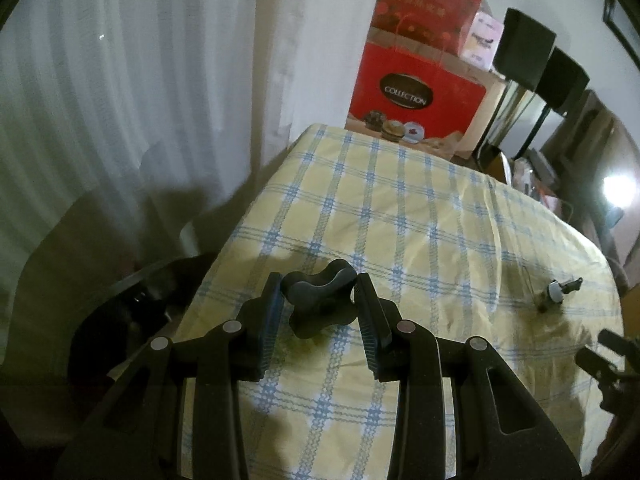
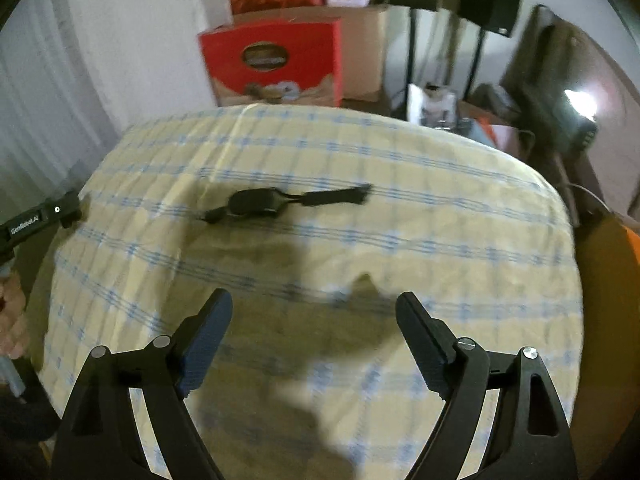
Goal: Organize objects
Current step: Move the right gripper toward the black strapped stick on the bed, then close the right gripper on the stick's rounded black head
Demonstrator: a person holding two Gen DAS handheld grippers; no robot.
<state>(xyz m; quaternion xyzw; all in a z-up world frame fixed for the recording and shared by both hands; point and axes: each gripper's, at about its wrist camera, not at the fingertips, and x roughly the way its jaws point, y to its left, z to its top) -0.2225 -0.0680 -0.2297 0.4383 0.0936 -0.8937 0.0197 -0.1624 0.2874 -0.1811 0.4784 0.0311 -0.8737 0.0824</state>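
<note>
The left tongs are closed on a dark lobed knob — a black, star-shaped plastic piece pinched between the two ribbed pads and held just above the tabletop, which is covered in a yellow cloth with a blue check. The knob's lobes stick out above and below the pads, and its shadow falls on the cloth right beneath it.

The right tongs stand wide open with nothing between them, hovering over a bare, shadowed part of the cloth. Ahead of them, well apart, a black strap-like gadget lies flat on the cloth: an oval body with a short cord at one end and a flat strap running off to the right. That view is blurred, so finer detail cannot be told. In the left wrist view a small silver-and-black object rests on the cloth far to the right, well apart from the knob; whether it is that same gadget cannot be told.

Beyond the far edge stands a red carton marked "COLLECTION", with a red bag on top. White curtains hang on the left — a person's fingers show at the left edge of the right wrist view.
</note>
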